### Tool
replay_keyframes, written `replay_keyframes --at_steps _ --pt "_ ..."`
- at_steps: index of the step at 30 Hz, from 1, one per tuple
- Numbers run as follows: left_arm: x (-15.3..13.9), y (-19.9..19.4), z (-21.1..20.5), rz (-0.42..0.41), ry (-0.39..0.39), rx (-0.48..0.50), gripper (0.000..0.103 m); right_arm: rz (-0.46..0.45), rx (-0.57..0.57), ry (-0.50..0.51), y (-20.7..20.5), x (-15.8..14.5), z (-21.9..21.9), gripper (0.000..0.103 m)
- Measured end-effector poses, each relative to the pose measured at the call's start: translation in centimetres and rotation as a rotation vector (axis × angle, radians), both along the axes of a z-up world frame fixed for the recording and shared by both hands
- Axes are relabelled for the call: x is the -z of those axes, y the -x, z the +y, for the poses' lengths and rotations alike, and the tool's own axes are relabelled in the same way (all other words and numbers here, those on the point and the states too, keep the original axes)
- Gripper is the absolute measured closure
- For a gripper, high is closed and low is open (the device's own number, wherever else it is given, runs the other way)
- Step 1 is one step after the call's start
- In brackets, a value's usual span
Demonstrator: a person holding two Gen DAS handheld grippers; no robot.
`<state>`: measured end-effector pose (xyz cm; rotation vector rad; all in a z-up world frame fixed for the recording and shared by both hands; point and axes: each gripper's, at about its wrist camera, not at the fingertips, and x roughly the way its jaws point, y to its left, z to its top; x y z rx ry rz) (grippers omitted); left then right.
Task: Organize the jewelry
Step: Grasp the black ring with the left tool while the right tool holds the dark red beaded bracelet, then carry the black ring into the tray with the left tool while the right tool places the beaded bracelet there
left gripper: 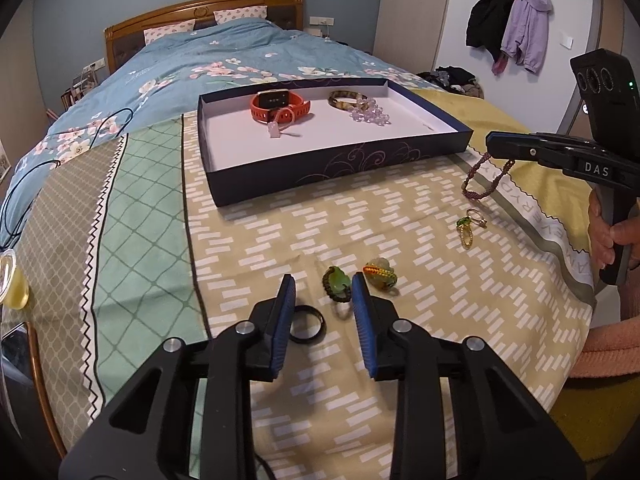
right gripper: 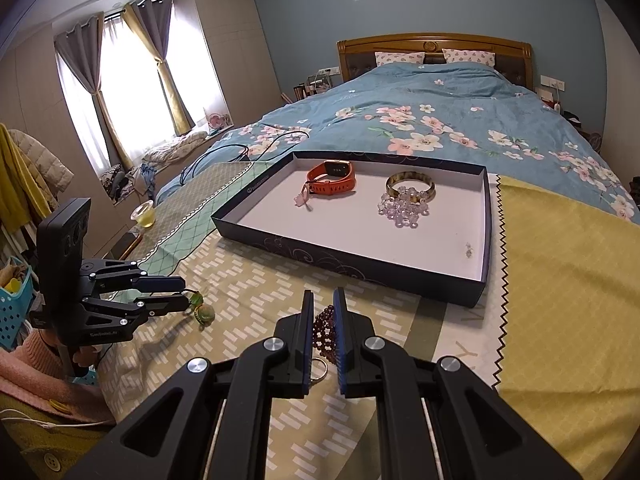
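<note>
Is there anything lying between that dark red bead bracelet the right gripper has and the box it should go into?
Nothing visible. The bead bracelet hangs in the right gripper; only bare patterned cloth lies before the box.

One box (left gripper: pixel 256 184), one watch (left gripper: pixel 276 106)

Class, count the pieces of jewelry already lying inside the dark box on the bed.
4: orange watch and pink charm at the left, brown bangle and clear bead bracelet at the right. A tiny speck near the corner is unclear.

place: home bedroom | signs: made bed (right gripper: pixel 440 120), curtained window (right gripper: pixel 120 92), hung coats (left gripper: pixel 508 28)
</note>
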<state>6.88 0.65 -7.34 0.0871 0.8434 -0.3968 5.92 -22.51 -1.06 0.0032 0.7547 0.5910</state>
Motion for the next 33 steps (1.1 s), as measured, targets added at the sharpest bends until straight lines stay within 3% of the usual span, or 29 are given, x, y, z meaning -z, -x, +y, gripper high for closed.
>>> replay_keyframes --at_steps 10,14,18,33 --pt "0.7 0.7 0.4 0.028 -0.054 -0.011 0.073 -0.009 -0.001 -0.009 -0.2 -0.1 0.0 0.095" --pt "0.7 0.9 0.5 0.023 -0.056 -0.019 0.080 -0.020 -0.003 -0.015 -0.4 -0.5 0.1 0.095" --pt "0.7 1.1 0.5 0.017 -0.061 -0.022 0.080 -0.031 -0.008 -0.021 -0.4 -1.0 0.2 0.095" --pt "-2.7 0.4 0.9 -0.069 0.019 -0.025 0.080 -0.085 -0.013 -0.033 -1.3 -3.0 0.3 0.095"
